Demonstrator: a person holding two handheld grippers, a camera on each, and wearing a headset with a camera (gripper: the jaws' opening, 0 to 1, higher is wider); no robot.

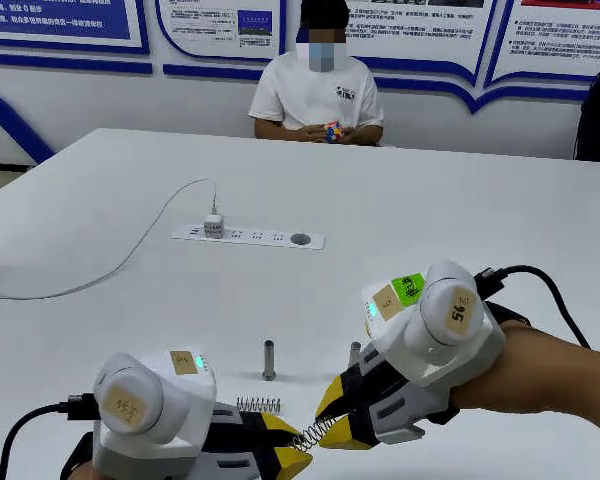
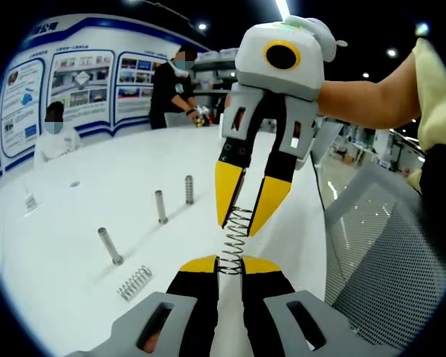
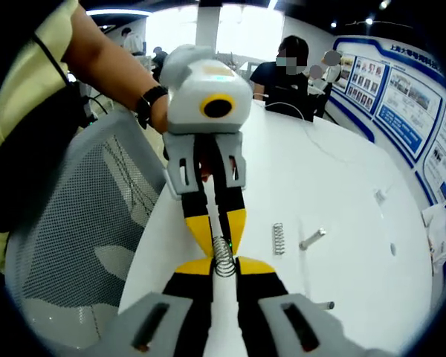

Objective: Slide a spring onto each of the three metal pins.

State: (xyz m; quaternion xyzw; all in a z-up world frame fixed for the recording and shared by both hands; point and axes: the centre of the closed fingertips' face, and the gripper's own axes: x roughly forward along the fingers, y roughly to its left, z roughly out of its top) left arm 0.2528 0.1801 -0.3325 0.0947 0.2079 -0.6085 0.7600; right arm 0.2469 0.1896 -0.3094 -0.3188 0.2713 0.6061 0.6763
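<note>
A thin metal spring (image 1: 312, 432) (image 2: 236, 239) (image 3: 223, 258) hangs in the air between both grippers. My left gripper (image 1: 296, 460) (image 2: 230, 265) (image 3: 218, 236) is shut on one end of it. My right gripper (image 1: 326, 424) (image 2: 240, 223) (image 3: 223, 266) pinches the other end between its yellow tips. A second spring (image 1: 259, 404) (image 2: 135, 282) (image 3: 278, 238) lies loose on the white table. Three short metal pins stand upright in a row: the near pin (image 2: 110, 246) (image 1: 269, 360), the middle pin (image 2: 160, 207) (image 1: 355, 352) and the far pin (image 2: 189, 190). All the pins are bare.
A white power strip (image 1: 248, 237) with a plugged adapter and a cable lies mid-table. A person (image 1: 318, 90) sits at the far side holding a cube. A grey mesh chair (image 2: 386, 245) (image 3: 82, 216) stands at the table's near edge.
</note>
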